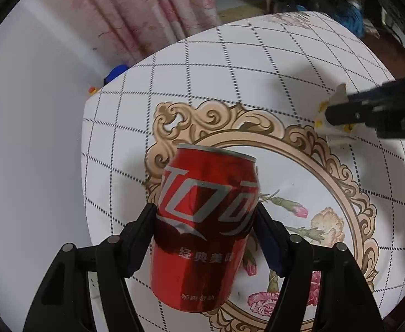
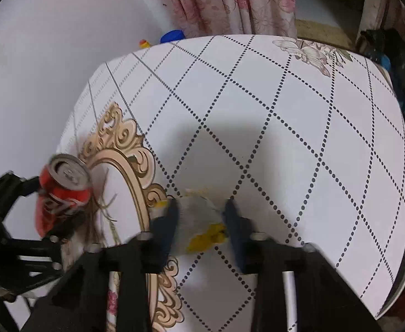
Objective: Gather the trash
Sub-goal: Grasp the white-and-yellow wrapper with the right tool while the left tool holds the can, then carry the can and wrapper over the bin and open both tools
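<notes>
A red soda can stands upright between the fingers of my left gripper, which is shut on its sides; the can hangs a little above the patterned tabletop. From the right wrist view the same can shows at the far left, silver top up. My right gripper is shut on a crumpled white and yellow wrapper just over the table. In the left wrist view that wrapper and the right gripper sit at the right edge.
A pink floral curtain hangs behind the table beside a white wall. A blue cap and a small orange-yellow item lie beyond the far table edge. Dark bags and blue cloth sit off the right side.
</notes>
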The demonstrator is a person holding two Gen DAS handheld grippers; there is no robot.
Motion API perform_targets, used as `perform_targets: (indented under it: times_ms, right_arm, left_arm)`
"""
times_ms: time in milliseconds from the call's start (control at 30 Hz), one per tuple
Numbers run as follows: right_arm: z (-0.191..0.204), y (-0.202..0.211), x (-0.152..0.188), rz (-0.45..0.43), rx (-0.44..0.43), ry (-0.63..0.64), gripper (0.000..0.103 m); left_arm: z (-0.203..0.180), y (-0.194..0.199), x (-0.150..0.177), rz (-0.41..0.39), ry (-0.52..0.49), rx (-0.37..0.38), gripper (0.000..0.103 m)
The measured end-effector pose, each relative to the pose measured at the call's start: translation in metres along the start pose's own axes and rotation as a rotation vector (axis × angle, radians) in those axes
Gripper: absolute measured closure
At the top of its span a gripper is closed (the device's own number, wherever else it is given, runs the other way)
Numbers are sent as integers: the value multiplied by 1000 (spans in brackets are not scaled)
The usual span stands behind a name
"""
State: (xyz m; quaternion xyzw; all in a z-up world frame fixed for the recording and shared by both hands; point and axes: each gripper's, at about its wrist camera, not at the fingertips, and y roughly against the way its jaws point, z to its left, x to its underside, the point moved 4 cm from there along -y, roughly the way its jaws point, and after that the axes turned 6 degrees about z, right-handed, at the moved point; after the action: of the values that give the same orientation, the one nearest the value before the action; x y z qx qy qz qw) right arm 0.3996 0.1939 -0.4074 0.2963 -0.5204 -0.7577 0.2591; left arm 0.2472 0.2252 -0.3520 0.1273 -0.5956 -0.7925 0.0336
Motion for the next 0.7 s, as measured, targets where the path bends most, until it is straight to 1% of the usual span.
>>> perform_targets:
  times_ms: [100,200,300,500,600,700]
  right_arm:
    - [4,-2,5,-12,15,1,85]
    - [5,2,5,-33,10,-18,91]
    - [5,14,4,-64,25,-36,96]
    - [-3,46,12,-127,18,-87,98]
    - [-7,65,21,-159,12,-106,98]
    - [-13,88,33,-197,0,-128,98]
  left_arm:
    - [4,-3,1,-5,27,6,36]
    - [7,-3,4,-11,46,7,36]
    - [13,2,3,-30,71,11,36]
    - [18,35,3,-109,134,13,37]
    - [14,59,3,-165,153,9,37]
    - [6,84,3,-214,168,29,37]
